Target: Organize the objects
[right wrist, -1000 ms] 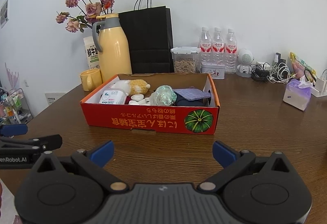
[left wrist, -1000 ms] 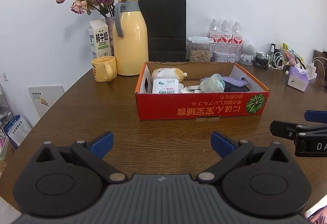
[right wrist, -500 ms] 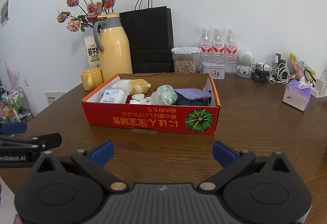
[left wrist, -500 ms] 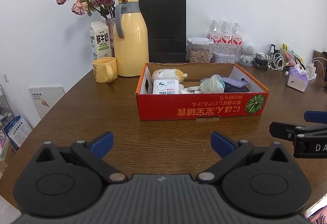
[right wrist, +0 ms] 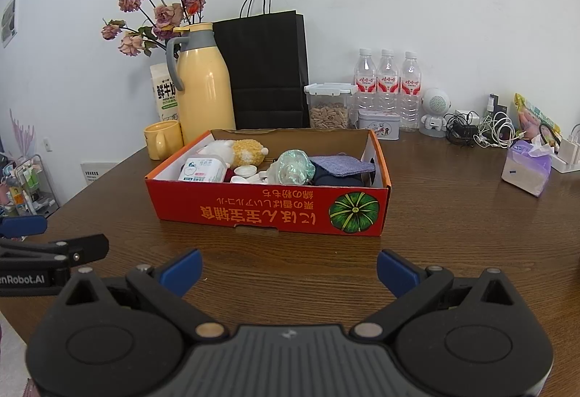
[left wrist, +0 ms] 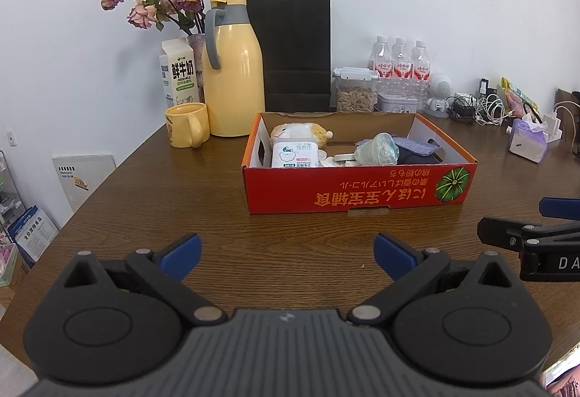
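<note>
Right now both tools hover low over the near edge of the surface (left wrist: 152, 186), empty. The left hand-held gripper (left wrist: 288, 252) has its blue fingers spread wide apart with nothing between them, and the right hand-held gripper (right wrist: 289, 268) stands just as wide and just as bare.

Everything loose that looks like the task's goods lies inside the red cardboard box (right wrist: 268, 212), which sits near the middle of the surface: a plush toy (right wrist: 239, 150) at its far left corner, a white wipes pack (right wrist: 203, 170) in front of that, small white caps (right wrist: 246, 174) in the middle, a crumpled clear bag (right wrist: 293, 166) beside them, and dark folded cloth (right wrist: 340, 166) toward the right end. That layout fits either goods already gathered or goods waiting to be taken out, so no single move is certain.

Risks, as I judge them:
- The box is light cardboard, so a push on its wall could slide it toward the yellow thermos (left wrist: 232, 70) and yellow mug (left wrist: 186, 125) at the far left.
- The caps are small and flat, so a wide grip may skid off them.
- The bag would crush and the cloth could drag its neighbours.
- The two tools sit close together, so they may collide when reaching.
</note>
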`<state>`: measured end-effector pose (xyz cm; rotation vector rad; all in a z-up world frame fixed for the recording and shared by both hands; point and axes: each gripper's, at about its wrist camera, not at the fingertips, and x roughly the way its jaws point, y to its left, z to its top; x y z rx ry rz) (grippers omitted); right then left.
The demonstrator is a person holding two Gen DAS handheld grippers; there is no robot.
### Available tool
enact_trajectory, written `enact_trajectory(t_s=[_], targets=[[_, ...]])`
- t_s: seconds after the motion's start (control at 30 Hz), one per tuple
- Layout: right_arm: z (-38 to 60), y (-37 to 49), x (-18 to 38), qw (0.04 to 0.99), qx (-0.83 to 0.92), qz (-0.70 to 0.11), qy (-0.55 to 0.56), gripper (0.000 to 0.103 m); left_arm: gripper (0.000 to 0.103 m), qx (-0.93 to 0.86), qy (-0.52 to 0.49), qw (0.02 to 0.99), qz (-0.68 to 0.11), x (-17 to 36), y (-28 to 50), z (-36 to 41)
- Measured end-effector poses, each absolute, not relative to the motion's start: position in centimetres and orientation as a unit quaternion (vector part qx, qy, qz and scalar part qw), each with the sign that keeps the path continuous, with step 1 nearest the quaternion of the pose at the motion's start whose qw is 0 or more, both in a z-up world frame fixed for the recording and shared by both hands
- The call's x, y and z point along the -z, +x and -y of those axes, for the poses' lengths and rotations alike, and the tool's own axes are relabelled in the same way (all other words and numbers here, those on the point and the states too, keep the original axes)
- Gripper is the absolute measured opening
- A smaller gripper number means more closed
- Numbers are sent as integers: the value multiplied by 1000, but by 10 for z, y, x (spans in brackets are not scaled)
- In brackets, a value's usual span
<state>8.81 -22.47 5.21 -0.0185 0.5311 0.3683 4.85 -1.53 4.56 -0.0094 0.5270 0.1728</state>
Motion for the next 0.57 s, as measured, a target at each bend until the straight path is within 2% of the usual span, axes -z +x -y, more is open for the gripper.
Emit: enact_trajectory(t_s=[0.57], targets=[[224, 86, -50, 948, -181, -263, -10, 103, 103, -87, -5, 960, -265, -45, 49, 15]])
